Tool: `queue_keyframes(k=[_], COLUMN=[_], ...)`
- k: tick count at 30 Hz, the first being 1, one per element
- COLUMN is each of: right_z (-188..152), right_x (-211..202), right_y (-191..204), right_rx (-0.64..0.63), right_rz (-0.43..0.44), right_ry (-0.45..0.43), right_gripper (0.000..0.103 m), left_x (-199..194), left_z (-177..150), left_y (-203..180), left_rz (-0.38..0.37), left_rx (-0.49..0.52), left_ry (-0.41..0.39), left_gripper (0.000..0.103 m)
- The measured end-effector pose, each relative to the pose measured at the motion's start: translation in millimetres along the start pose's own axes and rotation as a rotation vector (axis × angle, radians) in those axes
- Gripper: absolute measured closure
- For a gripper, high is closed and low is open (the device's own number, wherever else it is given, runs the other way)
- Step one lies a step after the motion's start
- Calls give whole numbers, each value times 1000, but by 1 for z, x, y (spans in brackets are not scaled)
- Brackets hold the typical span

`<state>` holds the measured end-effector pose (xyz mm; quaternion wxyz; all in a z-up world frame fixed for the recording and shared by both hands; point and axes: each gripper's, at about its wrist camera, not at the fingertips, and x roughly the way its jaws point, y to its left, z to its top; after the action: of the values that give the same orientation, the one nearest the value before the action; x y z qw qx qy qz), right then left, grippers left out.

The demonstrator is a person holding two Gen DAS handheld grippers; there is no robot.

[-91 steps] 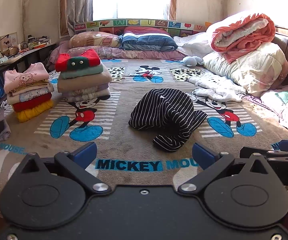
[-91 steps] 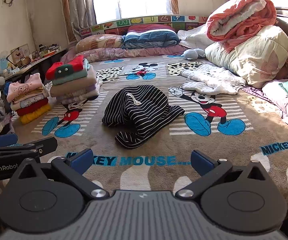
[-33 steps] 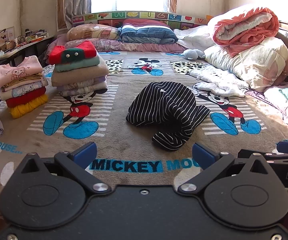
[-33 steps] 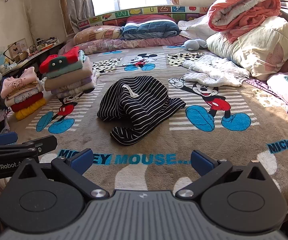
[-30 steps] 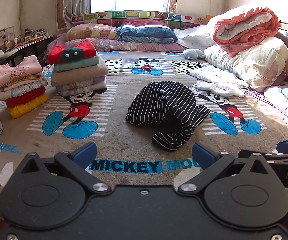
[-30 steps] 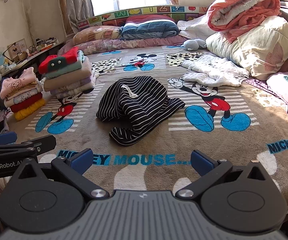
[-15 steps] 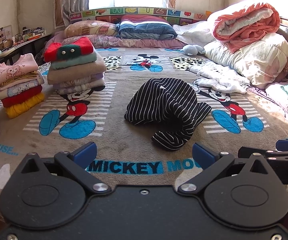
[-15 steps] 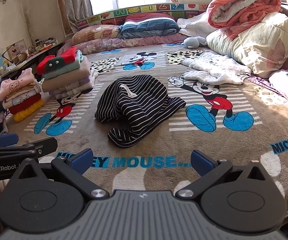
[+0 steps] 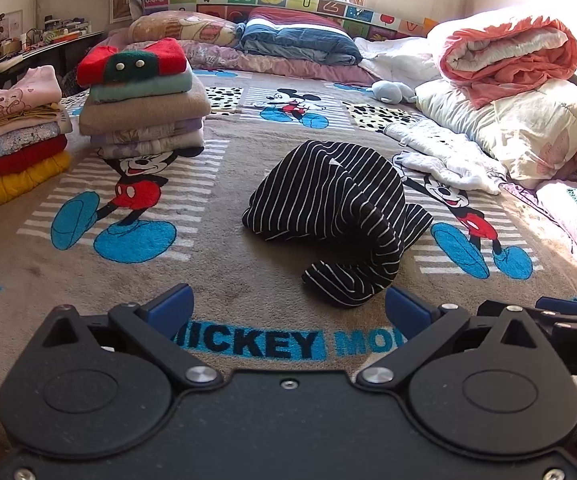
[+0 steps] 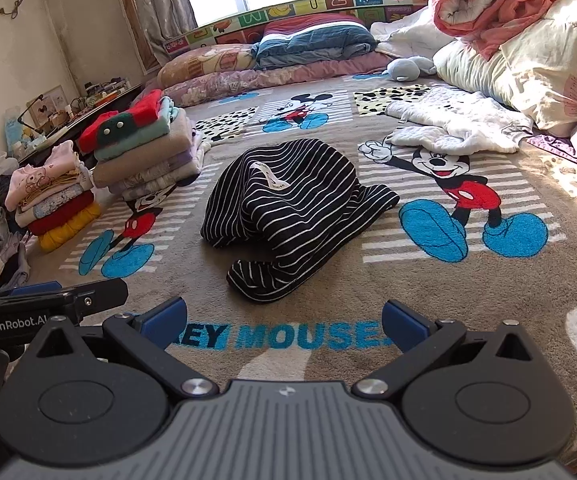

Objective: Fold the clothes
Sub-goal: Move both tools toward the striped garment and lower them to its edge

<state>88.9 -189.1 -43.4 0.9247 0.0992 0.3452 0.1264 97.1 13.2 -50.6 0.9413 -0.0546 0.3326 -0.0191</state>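
Nearest, left gripper (image 9: 286,312): matte black plastic, rounded pivot housings, blue fingertip pads, fingers spread wide with nothing between. Right gripper (image 10: 284,318) alike but with a ribbed grey body, also spread wide and empty. Both held low over the near edge of the blanket (image 9: 224,280), a short-pile brown fleece printed with Mickey figures and blue lettering.

Just beyond the fingertips, touching neither gripper, striped top (image 9: 336,208): soft black knit with thin white stripes, crumpled into a humped mound, one rolled sleeve or hem trailing toward the grippers. Small white label (image 10: 270,178) showing on the hump in the right view; its print too small to read. Top a little right of centre ahead of the left gripper, a little left of centre ahead of the right.

Compared with half a second ago, closer in on the top, fingers spread as before.

Farther left, stack (image 9: 140,104) of flat folded knits, red and green on top, and a second stack (image 9: 18,144) beside it. Farther right, rumpled white cloth (image 9: 448,156), then puffy quilts (image 9: 520,80) and pillows (image 9: 300,40) at the headboard.
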Motion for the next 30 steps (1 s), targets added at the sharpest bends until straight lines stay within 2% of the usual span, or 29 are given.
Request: queue_keyframes(k=[4,11,16,18,24,30], right_z=[4,12,25,32,52,74], right_x=[14,37,56,64,89,121], right_y=[-5,-15,-19,-20,-24,-19], right_rx=[-5,-15,-43,-57,-102,-198], right_rz=[10,28,53,65,101,76], right_ry=[1,2,9,14,26,63], right_gripper=[0,0,0,0,0,0], left_x=[12,38,60,69,91,115], left_z=[2,3,10,13,21,31], left_y=[2,3,9,13,26,37], left_rz=[0,-43,-44,-69,-78,-104], left_rx=[-12,-8,-22,-35,-78,-136], left_ry=[-17,-40,19,46,42,56], left_gripper=[0,0,0,0,0,0])
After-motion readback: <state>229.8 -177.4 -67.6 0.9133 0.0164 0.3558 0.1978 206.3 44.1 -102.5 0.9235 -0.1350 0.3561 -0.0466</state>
